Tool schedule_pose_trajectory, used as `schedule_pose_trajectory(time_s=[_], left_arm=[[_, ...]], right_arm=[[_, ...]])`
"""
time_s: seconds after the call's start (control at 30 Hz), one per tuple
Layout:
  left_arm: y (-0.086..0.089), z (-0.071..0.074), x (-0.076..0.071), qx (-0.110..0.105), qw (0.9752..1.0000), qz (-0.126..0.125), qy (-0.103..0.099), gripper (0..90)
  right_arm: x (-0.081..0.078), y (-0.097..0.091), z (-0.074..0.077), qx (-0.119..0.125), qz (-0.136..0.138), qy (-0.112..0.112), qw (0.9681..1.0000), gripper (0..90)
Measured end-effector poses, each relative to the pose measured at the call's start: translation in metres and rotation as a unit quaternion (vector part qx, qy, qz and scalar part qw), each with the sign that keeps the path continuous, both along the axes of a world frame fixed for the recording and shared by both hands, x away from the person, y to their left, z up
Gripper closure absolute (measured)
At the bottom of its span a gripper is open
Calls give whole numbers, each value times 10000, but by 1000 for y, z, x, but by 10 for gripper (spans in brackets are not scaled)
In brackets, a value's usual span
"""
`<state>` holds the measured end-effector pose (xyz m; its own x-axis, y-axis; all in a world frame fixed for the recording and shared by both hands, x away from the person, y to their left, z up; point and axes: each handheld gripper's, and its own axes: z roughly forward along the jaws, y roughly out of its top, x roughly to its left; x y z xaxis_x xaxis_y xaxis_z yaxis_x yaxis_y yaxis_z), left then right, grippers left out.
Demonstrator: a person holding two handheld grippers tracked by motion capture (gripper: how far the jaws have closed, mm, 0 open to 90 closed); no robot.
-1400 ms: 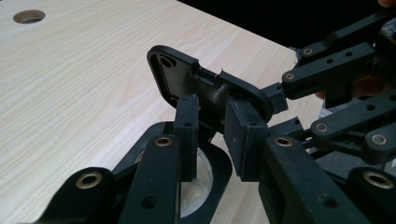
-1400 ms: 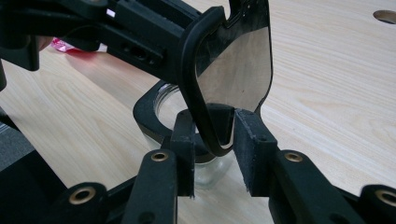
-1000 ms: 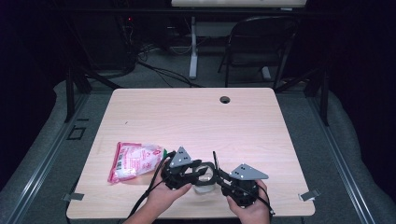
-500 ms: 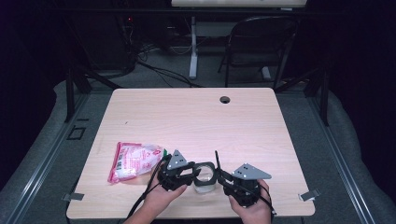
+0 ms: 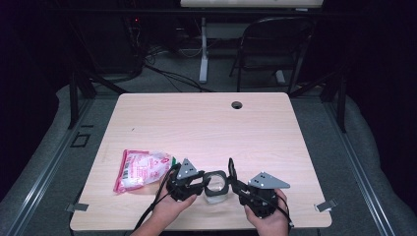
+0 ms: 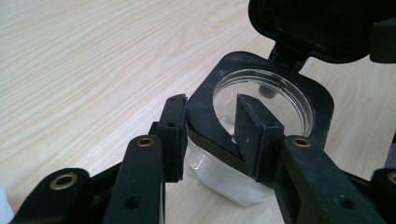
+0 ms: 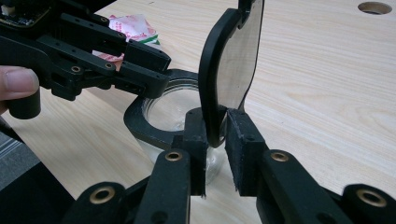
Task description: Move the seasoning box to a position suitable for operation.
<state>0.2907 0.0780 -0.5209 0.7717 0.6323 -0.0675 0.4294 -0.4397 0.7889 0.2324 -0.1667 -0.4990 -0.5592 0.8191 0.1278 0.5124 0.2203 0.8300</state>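
Jar (image 5: 215, 189): small clear container with a black squared collar around a round mouth; stands upright near the near edge of the desk (image 5: 206, 128), between the two hands.
Lid (image 7: 229, 70): black, flat, rounded at the corners, hinged to the collar's right side; stands raised almost upright, its inner face glossy.
Body: see-through wall below the collar, pale against the wood in the left gripper view (image 6: 219, 177).
Left tongs (image 5: 200, 183): clenched on the jar's collar, one pad outside the rim and one inside the mouth.
Right tongs (image 7: 217, 135): jaws have just been closing, with the lower edge of the raised lid between them; the pads sit against both of its faces.
Packet (image 5: 142, 168): red and white plastic bag with a green corner, lying flat to the left of the jar, just beside the left tongs.
Desk: light wood grain, a round cable hole (image 5: 237, 104) near the far edge.
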Motion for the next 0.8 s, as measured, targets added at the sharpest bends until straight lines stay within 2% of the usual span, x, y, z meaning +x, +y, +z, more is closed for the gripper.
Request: schedule_pose_trajectory(time_s=[0.5, 0.8], left_arm=[[1, -1, 0, -88, 10000, 30, 21, 657], [2, -1, 2, -129, 9999, 34, 101, 655]], right_arm=[[-1, -8, -2, 107, -61, 62, 9999, 806], [6, -8, 1, 49, -50, 157, 9999, 821]])
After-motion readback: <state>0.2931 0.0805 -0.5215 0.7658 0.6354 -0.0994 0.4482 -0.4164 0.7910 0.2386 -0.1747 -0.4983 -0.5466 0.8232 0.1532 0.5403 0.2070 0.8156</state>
